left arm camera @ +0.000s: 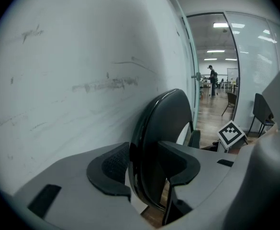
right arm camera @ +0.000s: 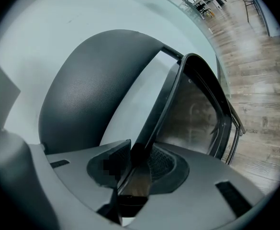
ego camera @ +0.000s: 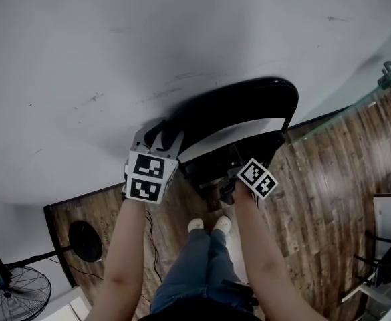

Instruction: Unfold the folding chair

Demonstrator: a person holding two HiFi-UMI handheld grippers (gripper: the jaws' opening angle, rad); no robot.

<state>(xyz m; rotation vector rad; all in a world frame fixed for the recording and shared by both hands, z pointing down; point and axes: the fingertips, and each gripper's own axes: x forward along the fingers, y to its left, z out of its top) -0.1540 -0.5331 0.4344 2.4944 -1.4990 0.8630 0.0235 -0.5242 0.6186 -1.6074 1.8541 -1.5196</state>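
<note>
A black folding chair [ego camera: 248, 102] stands folded against the white wall [ego camera: 115, 59]. Its rounded backrest [left arm camera: 166, 128] runs between the pads of my left gripper [left arm camera: 144, 169], which is shut on the backrest's near edge; in the head view that gripper [ego camera: 158, 142] sits at the chair's left end. My right gripper [right arm camera: 139, 164] is shut on the thin black edge of the seat [right arm camera: 163, 109], with the backrest [right arm camera: 92, 90] behind it to the left. In the head view the right gripper [ego camera: 235, 179] holds low on the chair's front.
The floor [ego camera: 329, 192] is wood. A standing fan [ego camera: 11, 289] and a round black base [ego camera: 86, 241] are at lower left. A glass partition [ego camera: 355, 99] meets the wall at right, and other chairs [ego camera: 389, 259] stand at far right. The person's feet [ego camera: 208, 225] are just below the chair.
</note>
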